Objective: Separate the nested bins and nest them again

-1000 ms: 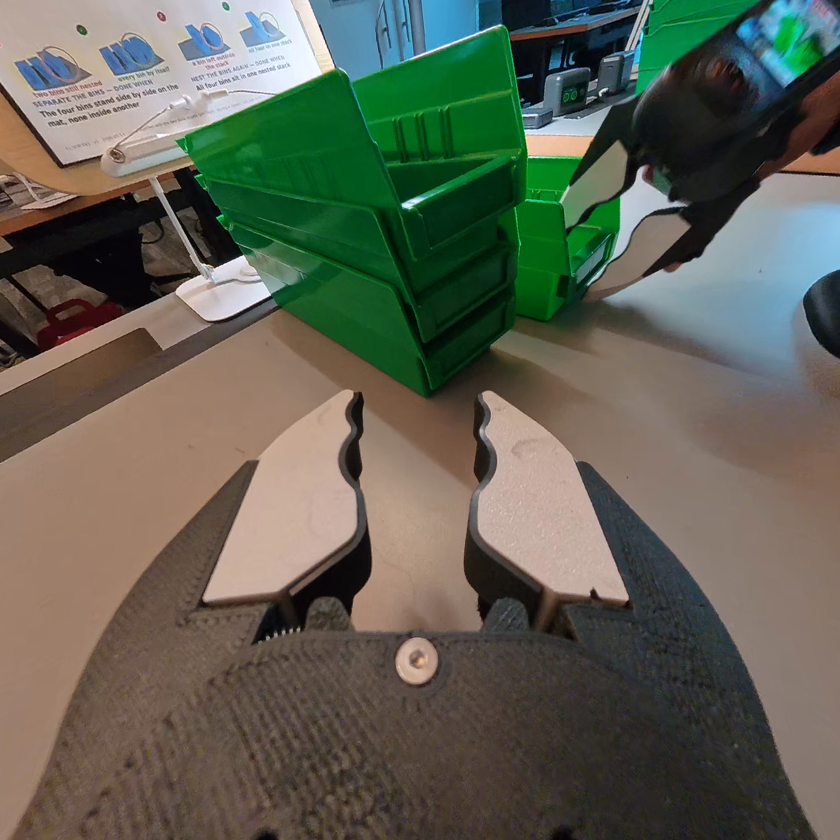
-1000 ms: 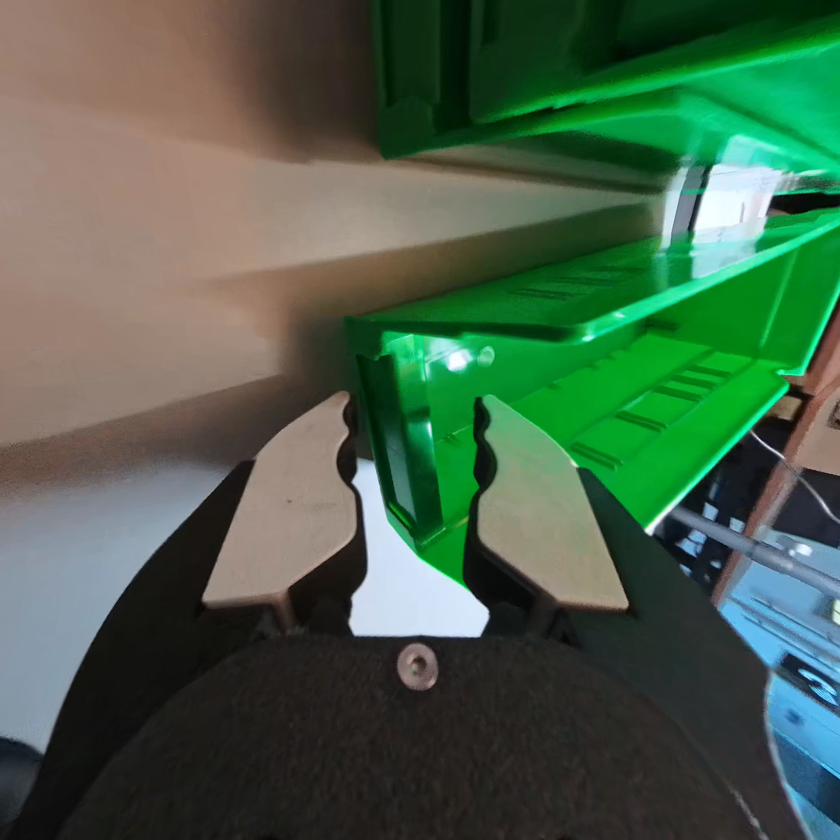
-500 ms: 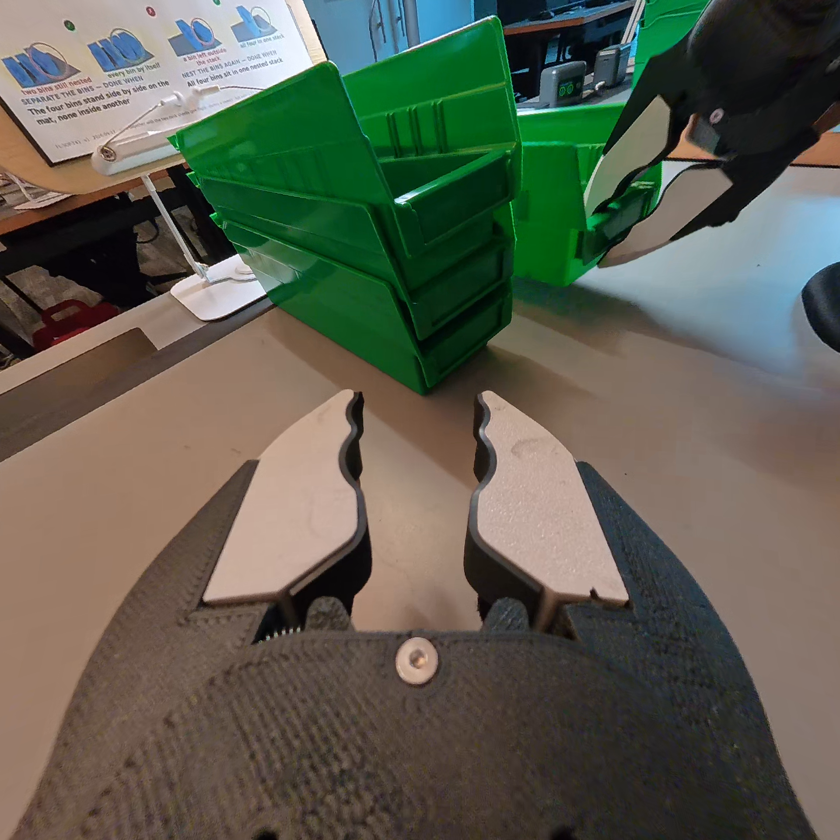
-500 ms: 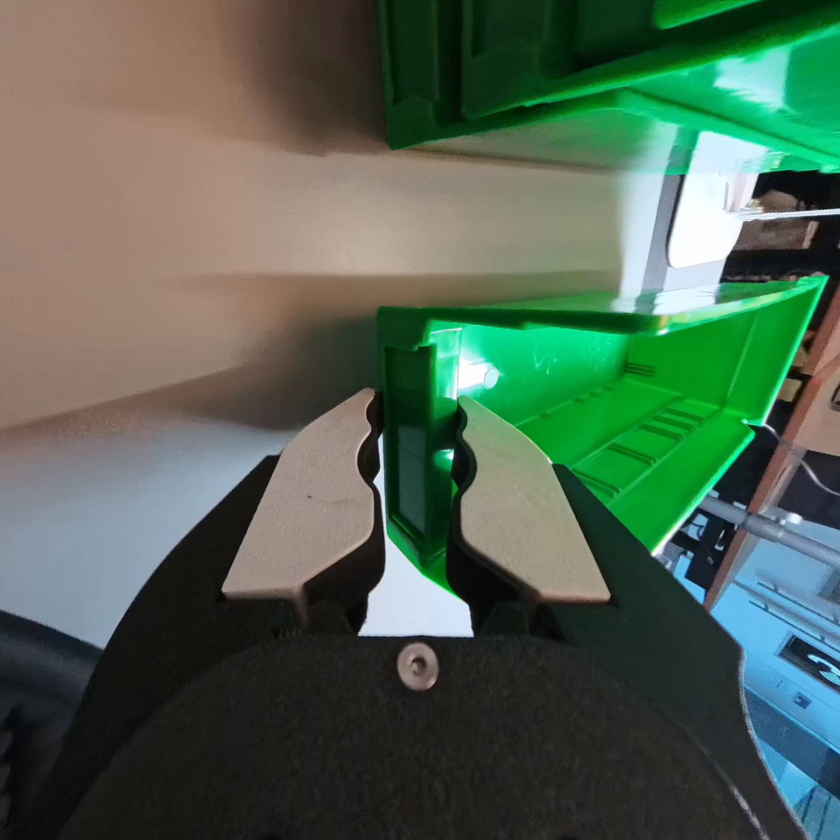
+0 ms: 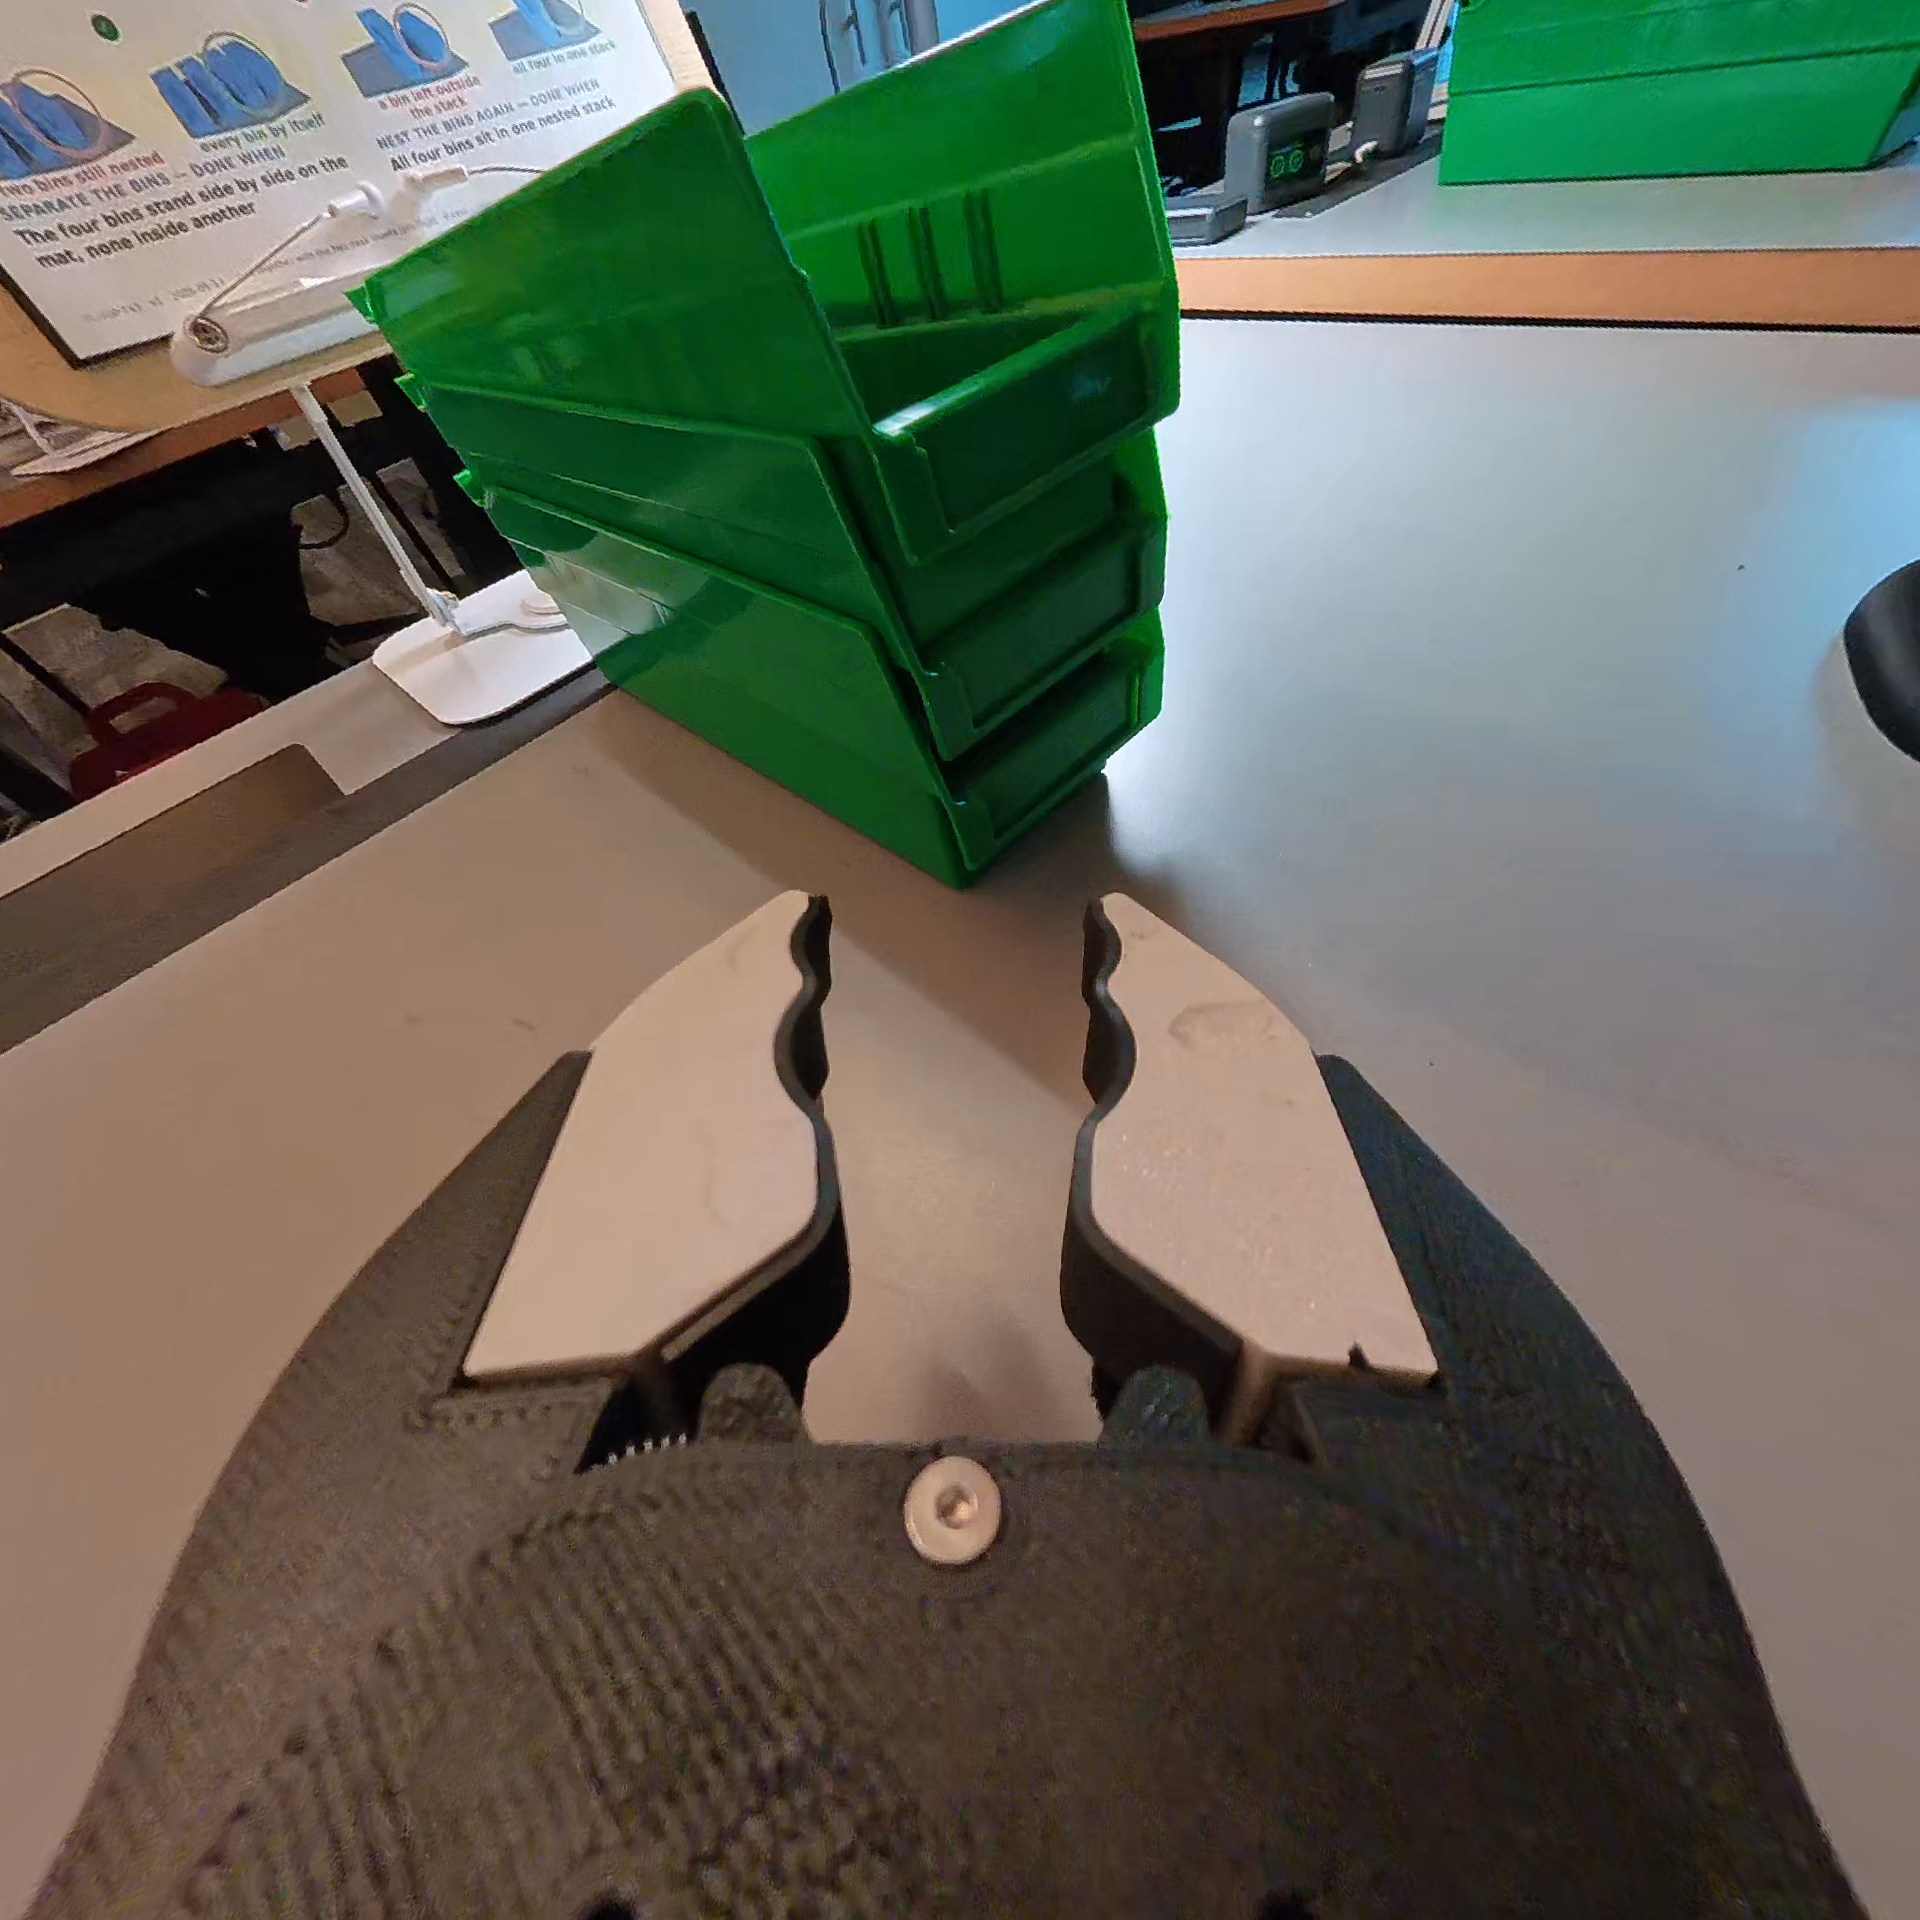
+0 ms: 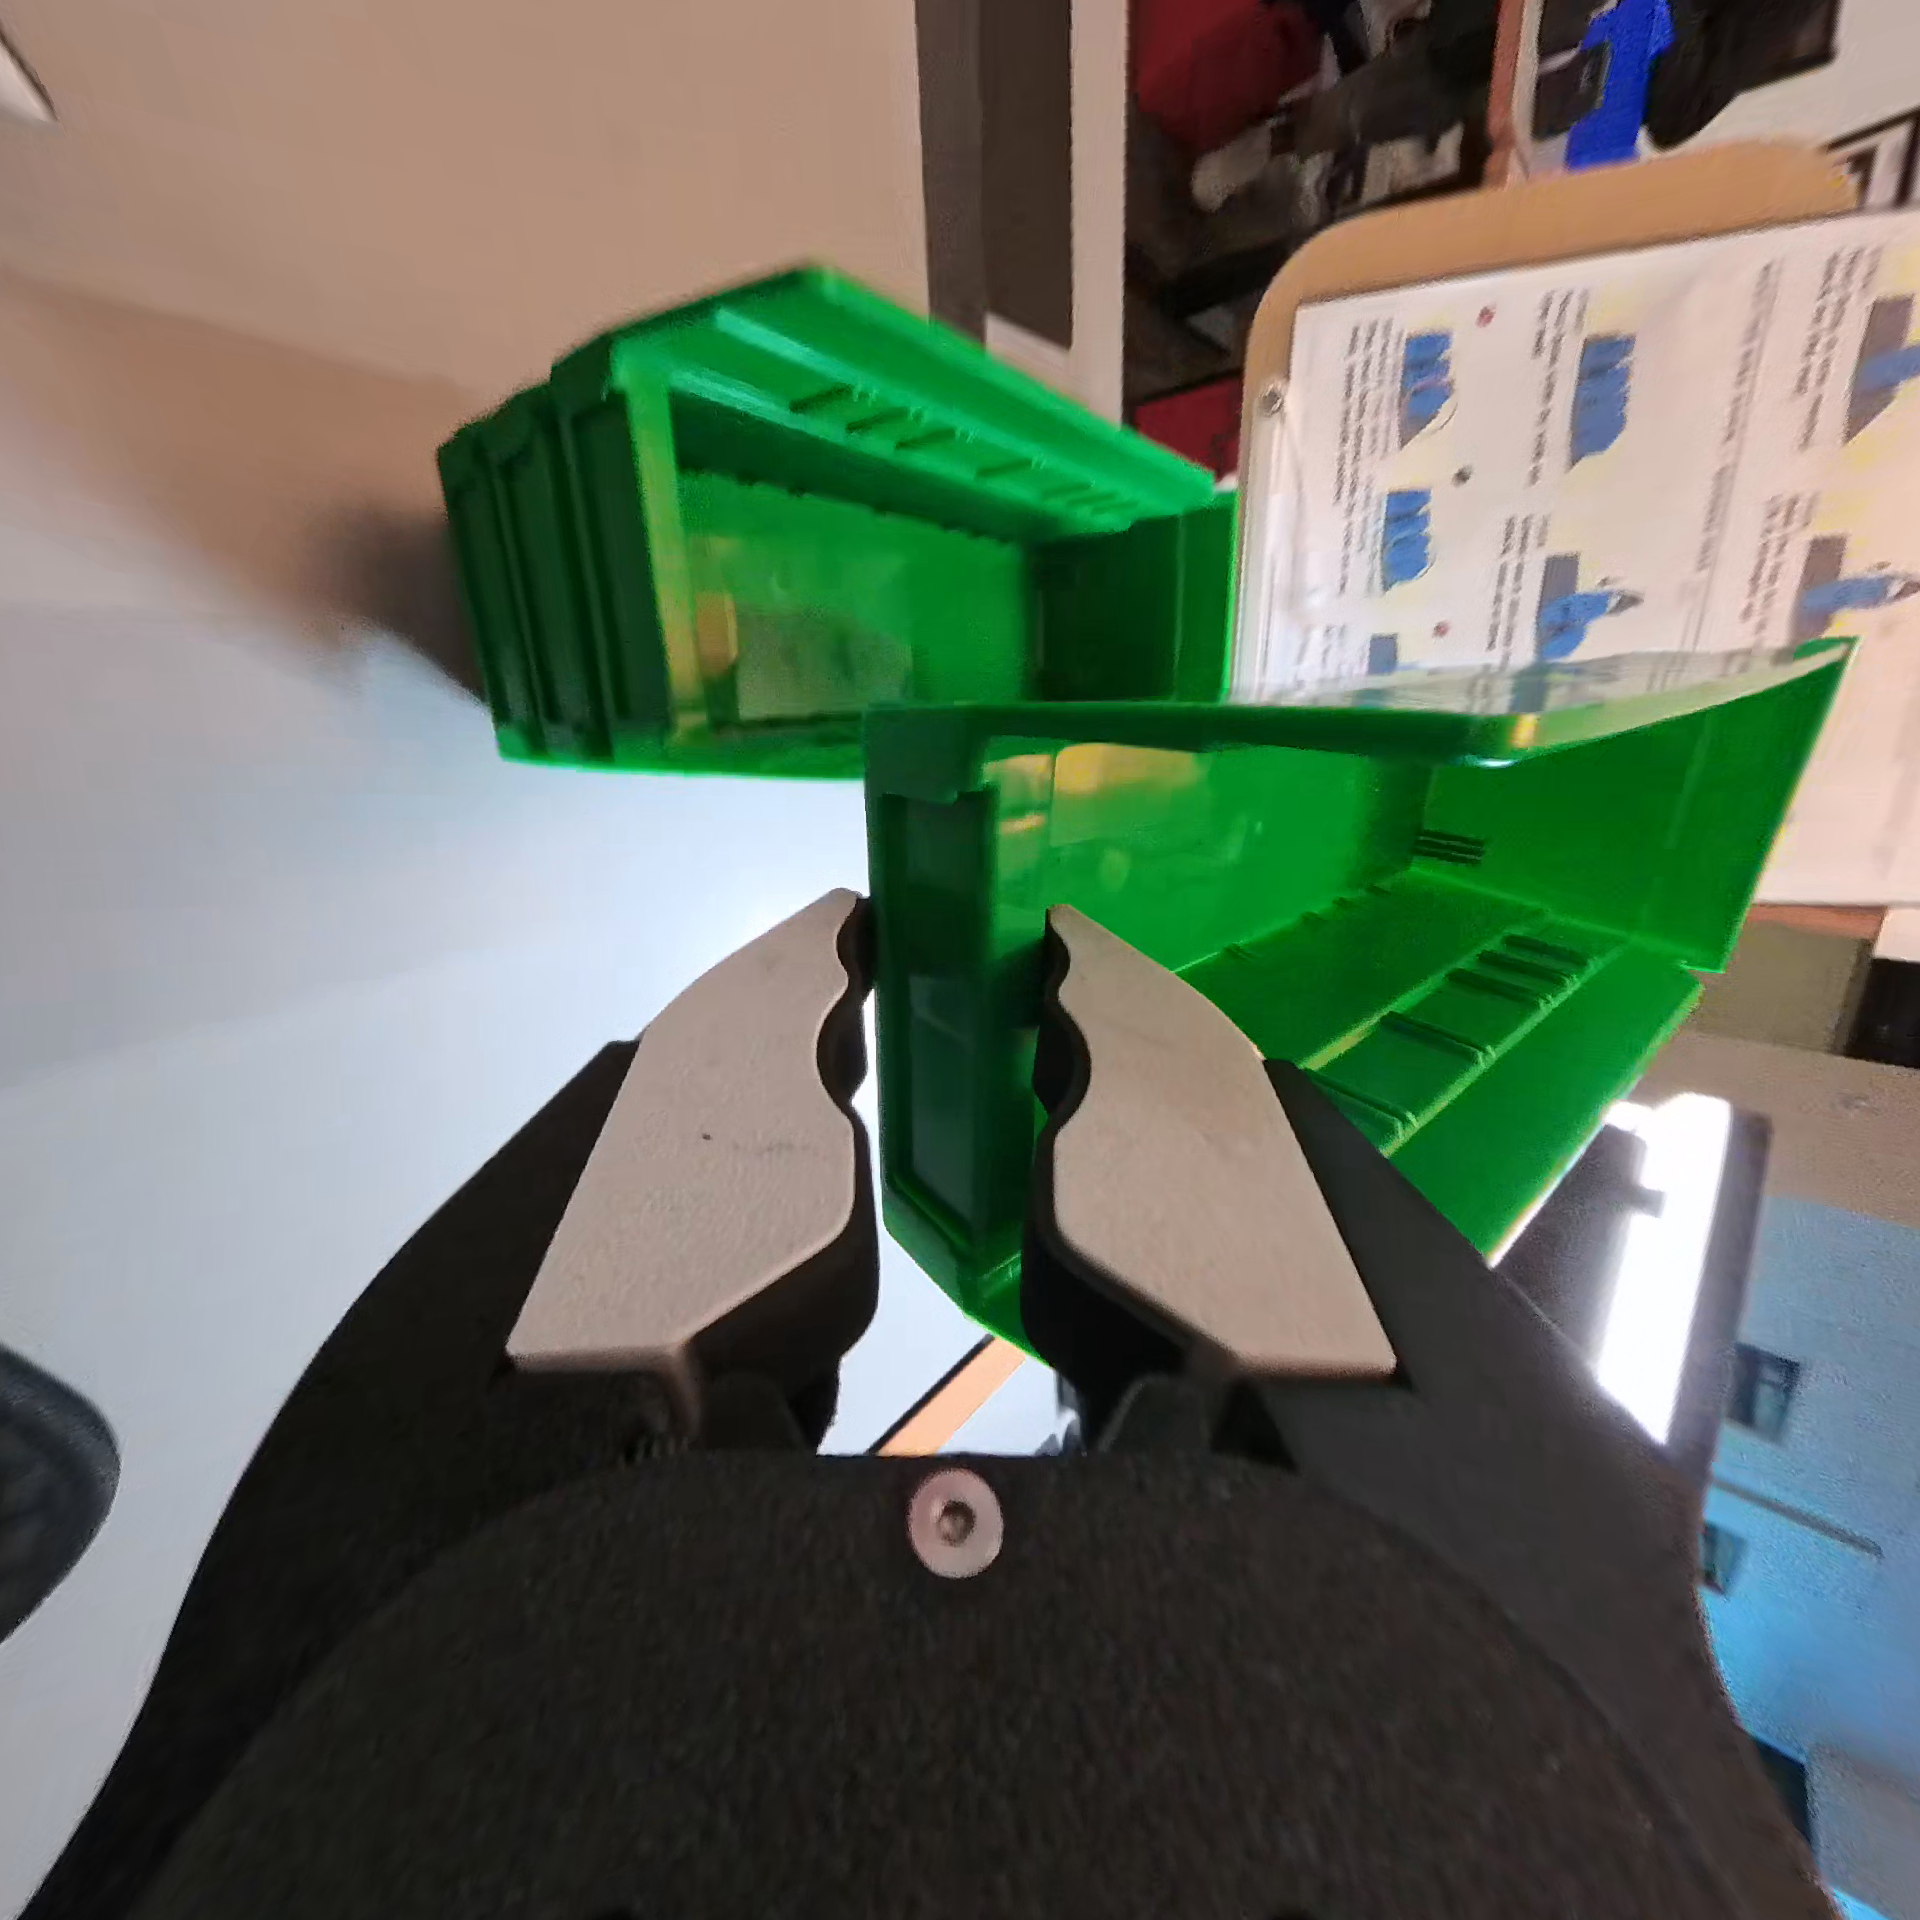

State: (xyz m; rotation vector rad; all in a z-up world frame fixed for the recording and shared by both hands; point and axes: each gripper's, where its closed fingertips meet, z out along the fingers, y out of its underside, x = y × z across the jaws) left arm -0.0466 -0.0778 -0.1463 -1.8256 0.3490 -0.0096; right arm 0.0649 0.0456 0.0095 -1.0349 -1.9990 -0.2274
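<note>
While the left gripper [image 5: 956,914] sits low over the grey table [image 5: 1507,831], its two fingers point level toward the stack of nested green bins [image 5: 831,499] and stand well parted, with nothing but bare table between them. That stack, three bins deep as far as the fronts show, stands on the table just ahead of the fingertips, apart from them, its label fronts turned toward the gripper's right.

Item two: the right gripper [image 6: 951,920], rolled onto its side, so that in its own view the table runs up the left like a wall. Its jaws are drawn narrow and clamp the front lip of a single green bin [image 6: 1351,935], one fingertip on the outside face, the other inside. This bin is off the table, carried by that lip, its open cavity reaching away ahead and to the right of the fingers.

Beyond the held bin, ahead and slightly left of the right gripper, the stack shows again, blurred.

Behind the stack: an instruction sheet [image 5: 260,135] on a board, and a white stand [image 5: 468,655] with a flat base. More green bins [image 5: 1683,94] sit far off ahead-right of the left gripper.
</note>
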